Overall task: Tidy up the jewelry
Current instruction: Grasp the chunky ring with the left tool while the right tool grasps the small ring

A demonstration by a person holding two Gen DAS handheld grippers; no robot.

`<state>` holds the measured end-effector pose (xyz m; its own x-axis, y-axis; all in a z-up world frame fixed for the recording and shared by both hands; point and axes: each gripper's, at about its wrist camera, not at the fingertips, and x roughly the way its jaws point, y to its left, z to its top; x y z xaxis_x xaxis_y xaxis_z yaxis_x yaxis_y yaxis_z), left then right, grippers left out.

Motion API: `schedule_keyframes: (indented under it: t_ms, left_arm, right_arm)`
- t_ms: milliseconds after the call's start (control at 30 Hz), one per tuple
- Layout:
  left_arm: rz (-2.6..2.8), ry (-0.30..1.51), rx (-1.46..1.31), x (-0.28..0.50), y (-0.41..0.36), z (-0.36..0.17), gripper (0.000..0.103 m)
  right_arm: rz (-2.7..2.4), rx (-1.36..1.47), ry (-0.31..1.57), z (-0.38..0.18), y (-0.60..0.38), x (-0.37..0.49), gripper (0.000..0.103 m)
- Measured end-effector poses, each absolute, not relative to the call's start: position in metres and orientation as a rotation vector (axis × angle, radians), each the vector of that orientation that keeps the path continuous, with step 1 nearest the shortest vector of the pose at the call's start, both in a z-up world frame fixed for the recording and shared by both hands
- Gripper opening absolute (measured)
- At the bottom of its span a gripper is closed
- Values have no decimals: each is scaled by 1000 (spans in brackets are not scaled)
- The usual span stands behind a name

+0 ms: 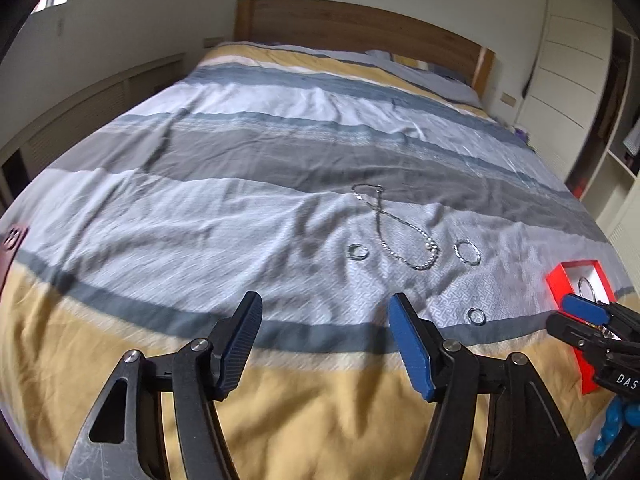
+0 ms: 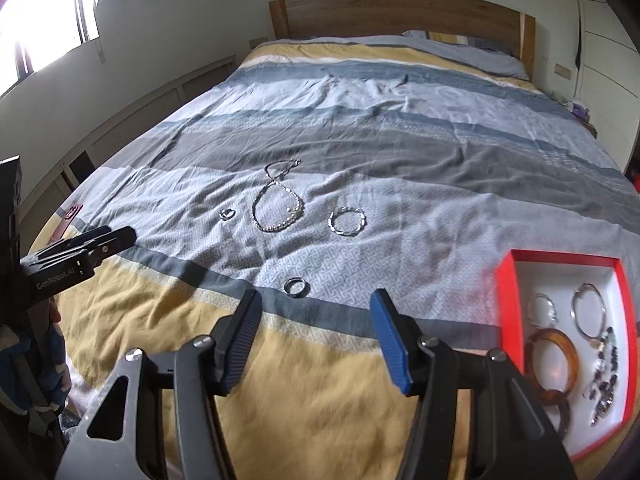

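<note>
Silver jewelry lies on the striped duvet: a beaded chain, a small ring, a twisted hoop and a plain ring. My left gripper hovers open and empty, short of the chain. My right gripper is open too, with the plain ring on the bed just beyond its tips. A red box at the right holds an amber bangle, silver hoops and beads. Each gripper shows in the other's view: the right gripper, the left gripper.
The wooden headboard and a pillow are at the far end. A white wardrobe stands at the right, a low wall cabinet along the left. A small dark red item lies at the bed's left edge.
</note>
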<state>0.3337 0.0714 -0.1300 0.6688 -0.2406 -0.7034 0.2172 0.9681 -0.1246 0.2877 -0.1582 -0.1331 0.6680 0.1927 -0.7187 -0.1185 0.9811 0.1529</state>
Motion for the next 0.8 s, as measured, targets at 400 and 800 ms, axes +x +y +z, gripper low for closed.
schedule_keyframes:
  t_ms: [400,800]
  left_arm:
    - [-335,857,41,401,42,-173,57]
    - [-368,901,78,428,27,-191,50]
  right_arm:
    - [278,48,876,-182,-138,329,53]
    - [298,70,891,-203,-141,338,23]
